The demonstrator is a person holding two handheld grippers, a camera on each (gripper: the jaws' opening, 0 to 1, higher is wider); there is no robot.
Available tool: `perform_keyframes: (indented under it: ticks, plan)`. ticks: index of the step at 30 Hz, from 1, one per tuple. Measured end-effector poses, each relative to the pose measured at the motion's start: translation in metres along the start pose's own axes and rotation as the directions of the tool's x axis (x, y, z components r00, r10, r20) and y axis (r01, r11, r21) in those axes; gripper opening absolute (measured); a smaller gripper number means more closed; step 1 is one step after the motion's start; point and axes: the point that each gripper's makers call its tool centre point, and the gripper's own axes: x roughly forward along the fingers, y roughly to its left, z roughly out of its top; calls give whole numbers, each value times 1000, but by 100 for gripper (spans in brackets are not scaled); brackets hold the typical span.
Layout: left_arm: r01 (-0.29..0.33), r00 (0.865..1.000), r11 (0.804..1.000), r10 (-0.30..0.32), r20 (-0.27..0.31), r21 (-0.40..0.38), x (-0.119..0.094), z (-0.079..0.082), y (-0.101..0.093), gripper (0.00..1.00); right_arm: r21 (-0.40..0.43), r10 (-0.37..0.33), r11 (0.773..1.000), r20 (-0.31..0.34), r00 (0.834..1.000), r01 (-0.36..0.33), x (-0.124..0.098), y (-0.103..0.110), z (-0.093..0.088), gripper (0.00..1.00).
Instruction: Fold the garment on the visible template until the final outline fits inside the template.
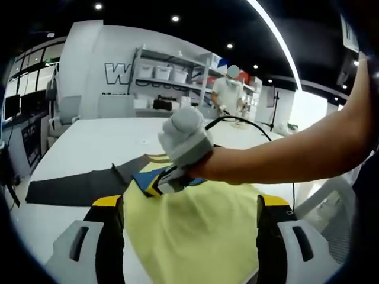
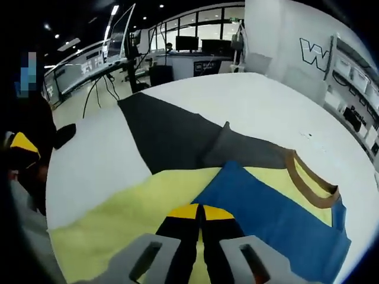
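Observation:
A yellow garment (image 1: 201, 231) with a blue panel (image 2: 278, 219) and a brown collar (image 2: 308, 183) lies on the white table (image 1: 100, 142), partly over a dark grey template (image 1: 71, 186). In the right gripper view the template (image 2: 166, 133) spreads beyond the garment (image 2: 112, 216). My left gripper (image 1: 190, 204) is open, its jaws wide apart with yellow cloth lying between them. My right gripper (image 2: 201, 212) is shut on the garment where yellow meets blue. Held by a person's arm (image 1: 296, 157), the right gripper (image 1: 163, 184) pinches the garment's far edge in the left gripper view.
Shelves with white boxes (image 1: 172, 74) and a standing person (image 1: 228, 92) are beyond the table. Grey chairs (image 1: 68, 112) stand at its far left. A black cable (image 1: 249, 121) runs over the table. Desks with monitors (image 2: 189, 44) lie past the far edge.

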Motion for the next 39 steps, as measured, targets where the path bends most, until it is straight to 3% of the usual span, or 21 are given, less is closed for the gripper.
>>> perform_keyframes:
  ticks: [1, 20, 31, 34, 39]
  plan:
    - [0, 1000, 1000, 0, 1, 0, 0, 0, 0, 88, -18, -4, 1000, 23, 1000, 5, 1, -1, 4, 0]
    - [-5, 1000, 1000, 5, -22, -8, 2, -6, 1, 88, 9, 6, 1000, 33, 999, -6, -5, -2, 4, 0]
    - [-4, 999, 1000, 4, -37, 12, 4, -8, -1, 88, 28, -39, 999, 82, 996, 37, -28, -27, 5, 0]
    - [-1, 999, 1000, 2, -44, 18, 4, -10, -1, 88, 47, -55, 998, 109, 993, 50, -37, -33, 8, 13]
    - [4, 999, 1000, -3, -47, 22, 5, -10, -3, 88, 74, -116, 992, 152, 982, 106, -52, -47, 13, 43]
